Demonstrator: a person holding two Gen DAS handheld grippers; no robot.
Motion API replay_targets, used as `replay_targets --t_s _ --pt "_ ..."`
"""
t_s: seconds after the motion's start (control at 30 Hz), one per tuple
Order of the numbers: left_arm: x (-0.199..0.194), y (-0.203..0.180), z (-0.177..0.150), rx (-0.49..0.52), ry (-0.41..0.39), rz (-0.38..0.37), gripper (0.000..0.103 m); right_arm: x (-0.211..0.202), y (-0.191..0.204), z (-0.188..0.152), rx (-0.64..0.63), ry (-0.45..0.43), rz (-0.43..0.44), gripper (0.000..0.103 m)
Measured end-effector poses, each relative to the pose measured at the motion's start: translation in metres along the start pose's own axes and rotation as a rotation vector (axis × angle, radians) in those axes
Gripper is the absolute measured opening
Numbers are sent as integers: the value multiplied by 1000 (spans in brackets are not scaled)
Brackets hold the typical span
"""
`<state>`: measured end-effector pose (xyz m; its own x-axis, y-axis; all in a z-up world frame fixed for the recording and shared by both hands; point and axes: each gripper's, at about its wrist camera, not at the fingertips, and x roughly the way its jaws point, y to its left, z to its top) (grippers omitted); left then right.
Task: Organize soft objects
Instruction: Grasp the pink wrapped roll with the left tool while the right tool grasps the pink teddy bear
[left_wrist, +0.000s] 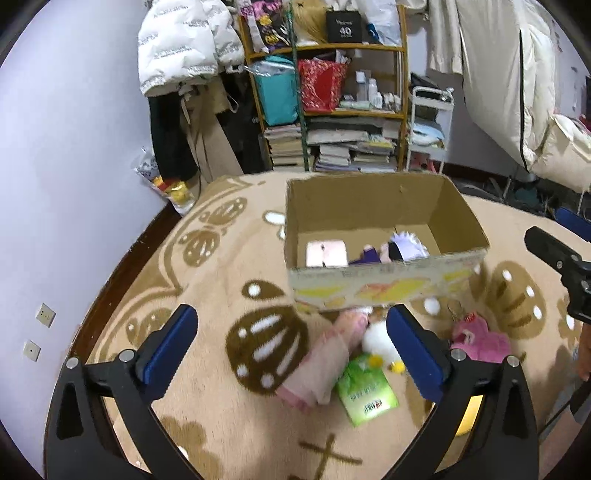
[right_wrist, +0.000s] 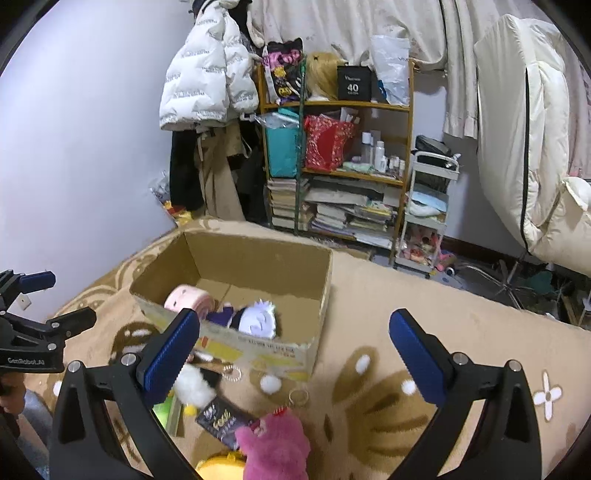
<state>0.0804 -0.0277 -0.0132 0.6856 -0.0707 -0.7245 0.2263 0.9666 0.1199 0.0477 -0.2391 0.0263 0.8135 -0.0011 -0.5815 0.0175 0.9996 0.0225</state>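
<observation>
I see the open cardboard box (right_wrist: 236, 266) standing upright on the patterned blanket, its front wall printed in yellow. Inside, at the left, lies a pale pink roll-shaped soft thing (right_wrist: 188, 299), and just beside it a plush doll (right_wrist: 255, 319) with white hair and dark purple clothes, lying on its back. In front of the box a pink folded cloth (left_wrist: 325, 360) lies slantwise, touching a small white fluffy toy (left_wrist: 376, 341) with yellow feet. A green packet (left_wrist: 365, 393) lies flat below them. To the right sits a bright pink plush (right_wrist: 275, 443); a yellow one (right_wrist: 221, 467) beside it, I think.
</observation>
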Motion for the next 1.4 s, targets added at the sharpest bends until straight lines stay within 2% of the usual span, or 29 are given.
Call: replay_targets --t_s 0.27,0.57,0.73,1.03,1.4 --pt "11 -12 -10 26 61 -22 101 2 -1 -28 24 128 13 103" --pt "48 -26 -24 45 169 -31 101 22 -1 -45 44 196 6 103" --pt "68 -28 -34 55 225 -12 101 40 -3 -54 72 249 7 103" --pt "103 -22 -38 12 313 -17 101 69 -6 -71 116 341 8 103" --pt "127 -17 -38 -43 380 -41 101 87 -7 -81 114 400 -17 101"
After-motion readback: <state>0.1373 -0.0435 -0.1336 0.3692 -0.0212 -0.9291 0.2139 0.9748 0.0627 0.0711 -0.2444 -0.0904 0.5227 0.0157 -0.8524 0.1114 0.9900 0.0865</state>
